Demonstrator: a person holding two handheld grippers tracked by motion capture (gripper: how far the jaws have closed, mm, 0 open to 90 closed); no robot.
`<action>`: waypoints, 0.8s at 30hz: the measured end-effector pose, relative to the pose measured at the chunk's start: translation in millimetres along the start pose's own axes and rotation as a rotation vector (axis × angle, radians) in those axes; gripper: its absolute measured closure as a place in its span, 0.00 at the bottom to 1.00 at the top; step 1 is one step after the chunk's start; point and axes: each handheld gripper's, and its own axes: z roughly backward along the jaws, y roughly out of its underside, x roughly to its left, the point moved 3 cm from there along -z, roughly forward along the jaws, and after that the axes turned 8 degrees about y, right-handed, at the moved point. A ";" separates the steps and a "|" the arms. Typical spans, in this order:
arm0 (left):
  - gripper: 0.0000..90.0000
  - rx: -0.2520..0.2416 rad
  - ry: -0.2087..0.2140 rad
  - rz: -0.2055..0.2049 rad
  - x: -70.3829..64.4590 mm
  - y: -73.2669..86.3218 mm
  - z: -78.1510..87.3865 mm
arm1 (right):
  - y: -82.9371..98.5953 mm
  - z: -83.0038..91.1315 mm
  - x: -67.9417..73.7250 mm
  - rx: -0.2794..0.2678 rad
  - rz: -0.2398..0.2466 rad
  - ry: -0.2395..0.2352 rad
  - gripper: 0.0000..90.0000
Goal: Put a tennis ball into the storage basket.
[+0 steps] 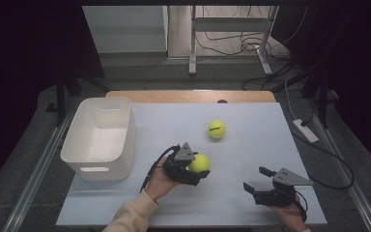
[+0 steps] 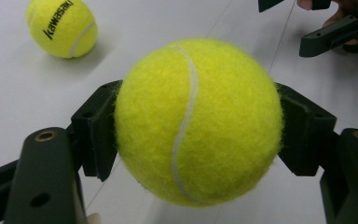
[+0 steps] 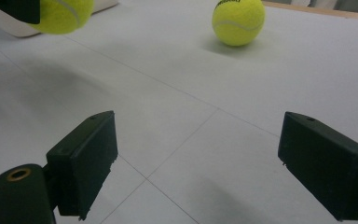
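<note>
While a white bin [image 1: 99, 137] sits at the bench's [image 1: 251, 145] left edge, the left tool [image 1: 196, 170] is just right of it, near bench centre, clamped on a ball [image 1: 199, 163] w/ both jaws pressed to its sides; in the left tool's view the ball hangs just above the surface. A 2nd ball [image 1: 216, 129] w/ black lettering lies behind it, apart. Far right, near the front edge, the right tool [image 1: 257, 181] has jaws spread wide, nothing betw. them.
</note>
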 end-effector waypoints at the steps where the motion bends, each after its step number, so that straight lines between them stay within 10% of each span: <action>1: 0.30 -0.004 -0.001 0.000 0.1 -0.4 1.3 | 0.0 0.0 -0.1 0.000 0.000 0.000 0.13; 24: 0.30 -0.078 -0.029 -0.006 2.6 -6.3 25.0 | 0.1 0.2 -0.7 -0.002 -0.001 0.009 0.13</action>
